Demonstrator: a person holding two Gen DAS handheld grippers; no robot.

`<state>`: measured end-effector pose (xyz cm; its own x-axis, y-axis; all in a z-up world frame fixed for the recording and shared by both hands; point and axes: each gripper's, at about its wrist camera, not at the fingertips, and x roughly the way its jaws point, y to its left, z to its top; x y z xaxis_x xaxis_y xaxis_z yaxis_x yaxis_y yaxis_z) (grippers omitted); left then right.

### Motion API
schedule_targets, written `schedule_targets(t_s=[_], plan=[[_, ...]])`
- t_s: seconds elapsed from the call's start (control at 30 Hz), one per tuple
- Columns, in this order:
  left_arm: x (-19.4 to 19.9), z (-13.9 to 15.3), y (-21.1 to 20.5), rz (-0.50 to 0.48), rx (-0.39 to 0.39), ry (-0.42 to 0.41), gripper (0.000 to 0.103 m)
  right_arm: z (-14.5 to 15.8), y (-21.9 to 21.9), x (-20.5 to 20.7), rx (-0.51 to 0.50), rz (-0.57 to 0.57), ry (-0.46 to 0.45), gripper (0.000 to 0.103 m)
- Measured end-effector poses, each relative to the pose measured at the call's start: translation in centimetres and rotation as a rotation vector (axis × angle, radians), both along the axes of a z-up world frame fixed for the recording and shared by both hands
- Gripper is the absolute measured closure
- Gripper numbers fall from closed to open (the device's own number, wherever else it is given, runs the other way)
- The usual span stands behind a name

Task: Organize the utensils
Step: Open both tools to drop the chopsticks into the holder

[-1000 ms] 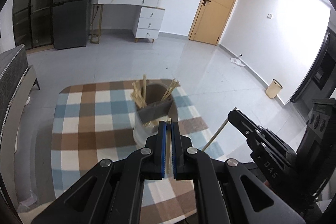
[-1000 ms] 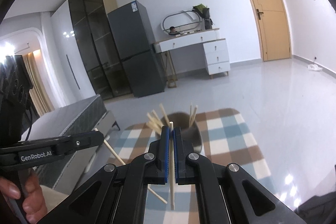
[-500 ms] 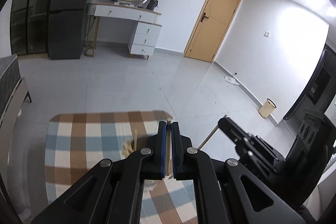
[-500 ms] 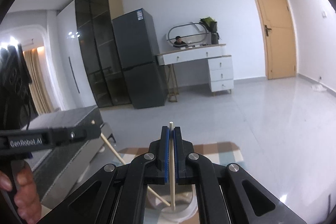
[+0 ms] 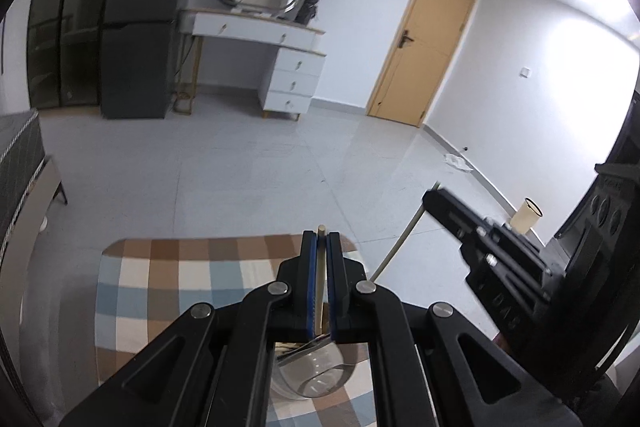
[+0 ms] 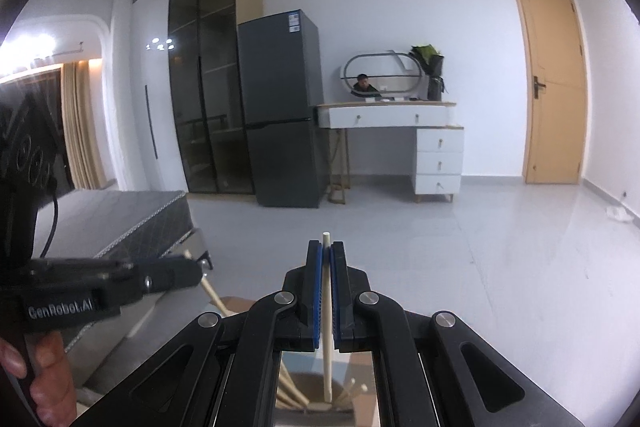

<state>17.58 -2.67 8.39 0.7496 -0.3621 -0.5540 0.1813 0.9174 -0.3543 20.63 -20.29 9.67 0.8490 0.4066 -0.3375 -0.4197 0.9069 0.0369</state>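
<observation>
The left gripper (image 5: 321,247) stays clenched on its chopstick (image 5: 320,291), yet over the last second the holder (image 5: 316,379) has slid from ahead of the tips to directly beneath them; that suggests both sticks are now poised for dropping in; the right gripper (image 6: 326,259) likewise stays clamped on a chopstick (image 6: 327,327) whose lower end hangs at the holder's mouth; only the left view shows the checked cloth (image 5: 180,291); only the right shows the chopsticks already stowed (image 6: 352,385).
</observation>
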Motion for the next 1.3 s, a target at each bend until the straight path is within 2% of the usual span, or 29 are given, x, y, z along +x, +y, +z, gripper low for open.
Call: schedule_targets(t_s=[0.3,0.7,0.9,1.03,1.1,1.23,1.3], plan=[[0.3,-1.8,0.7,0.014,-0.015,0.033,0.103,-3.0,0.8,1.6,-0.015,0.013,0.032,0.1],[0.5,-2.9,0.2,-0.005,-0.022,0.057,0.103,-5.0,1.5,1.6,-0.08,0.054,0.046,0.1],[0.8,-4.0,-0.6,-0.046,-0.022,0.09,0.103,-6.8,1.2,2.0,-0.076,0.063,0.105,0.1],[1.2,-4.6,-1.4,-0.132,-0.023,0.135,0.102,-8.3,0.9,1.9,-0.083,0.058,0.143,0.097],[1.1,-4.5,-1.5,-0.12,-0.003,0.133,0.098,-8.8,0.6,1.7,-0.08,0.053,0.16,0.097],[0.8,-4.4,-1.1,-0.09,0.0,0.143,0.064,-9.5,-0.4,1.6,-0.055,0.037,0.199,0.09],[0.4,-4.3,-0.6,-0.064,-0.003,0.134,0.061,-9.5,-0.9,1.3,-0.039,0.024,0.206,0.086]])
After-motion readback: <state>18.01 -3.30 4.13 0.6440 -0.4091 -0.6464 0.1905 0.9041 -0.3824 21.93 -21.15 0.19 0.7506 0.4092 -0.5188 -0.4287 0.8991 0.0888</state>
